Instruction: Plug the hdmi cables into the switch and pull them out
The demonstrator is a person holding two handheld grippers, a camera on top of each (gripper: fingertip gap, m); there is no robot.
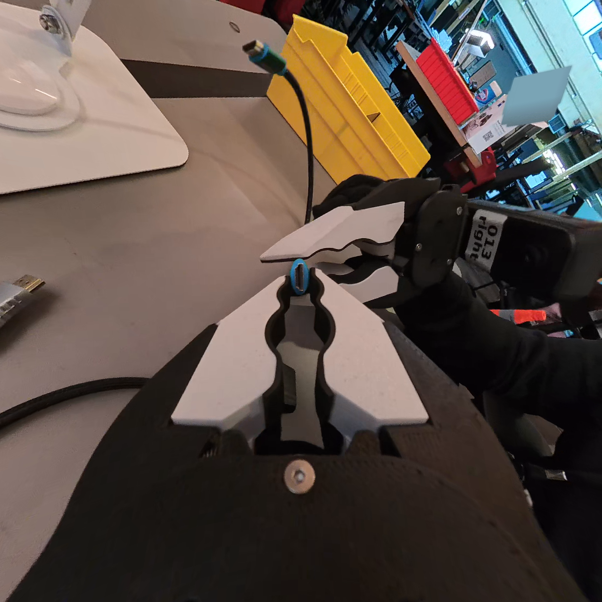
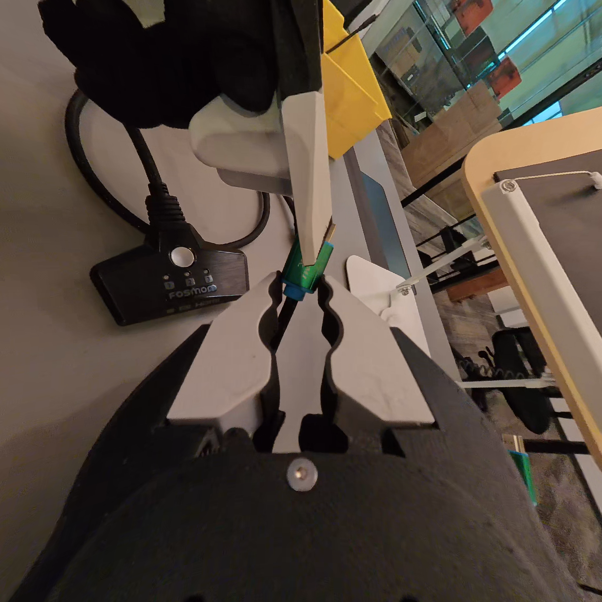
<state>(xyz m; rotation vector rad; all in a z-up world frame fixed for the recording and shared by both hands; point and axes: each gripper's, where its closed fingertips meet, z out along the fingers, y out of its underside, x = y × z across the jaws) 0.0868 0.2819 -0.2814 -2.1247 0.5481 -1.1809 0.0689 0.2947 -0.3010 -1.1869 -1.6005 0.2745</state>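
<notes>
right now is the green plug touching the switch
Apart. The right wrist view shows the green plug held up between the two hand-held grippers, with bare table between it and the black switch, which lies flat to its left.

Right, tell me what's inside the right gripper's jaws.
The green HDMI plug, pinched at its blue collar by the right gripper, black cable trailing back between the fingers. The left gripper also clamps it; its white finger covers most of the gold tip.

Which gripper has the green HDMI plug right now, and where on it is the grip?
Both. The left gripper pinches the green HDMI plug across its body; the right gripper grips its blue cable end.
</notes>
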